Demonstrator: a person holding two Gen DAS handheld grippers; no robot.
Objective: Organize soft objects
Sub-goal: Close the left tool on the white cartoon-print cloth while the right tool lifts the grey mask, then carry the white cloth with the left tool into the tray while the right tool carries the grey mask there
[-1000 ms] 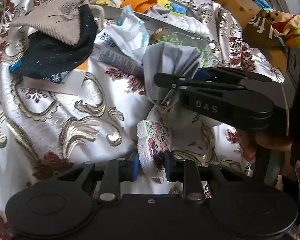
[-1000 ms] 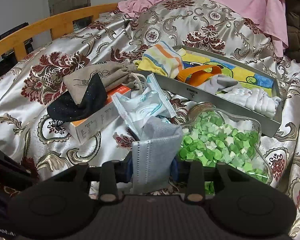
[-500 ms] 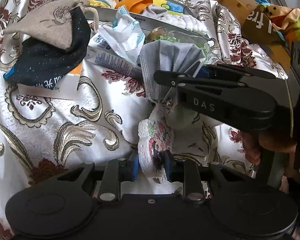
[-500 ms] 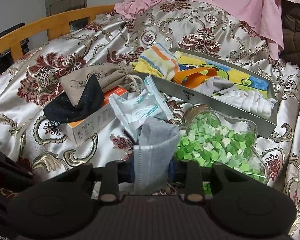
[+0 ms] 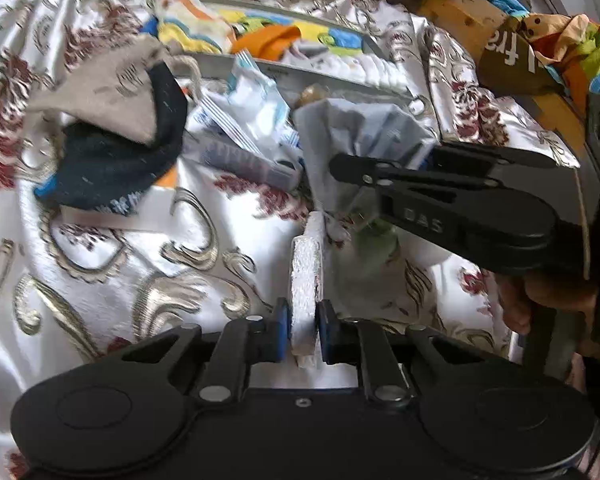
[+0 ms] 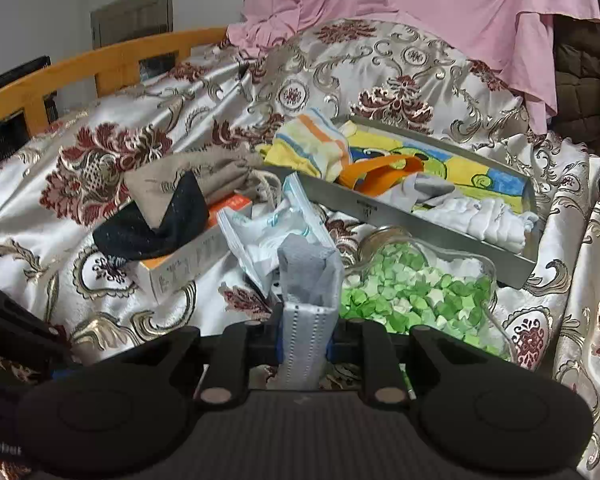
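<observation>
My left gripper is closing on a small white towel, which stands edge-on between the blue pads and is pressed by both. My right gripper is closing on a folded grey face mask, pinched between its pads above the satin bedspread. In the left wrist view the right gripper reaches in from the right, with the grey mask bunched at its tip just beyond the towel. A hand holds its grip.
A metal tray with folded cloths lies at the back right. A glass dish of green paper stars sits in front of it. A dark sock and beige pouch rest on a box, beside a mask packet. A wooden bed rail runs along the left.
The towel in the left gripper has turned from showing its flowered face to edge-on, and the jaws have narrowed. The right jaws have squeezed the grey mask narrower.
</observation>
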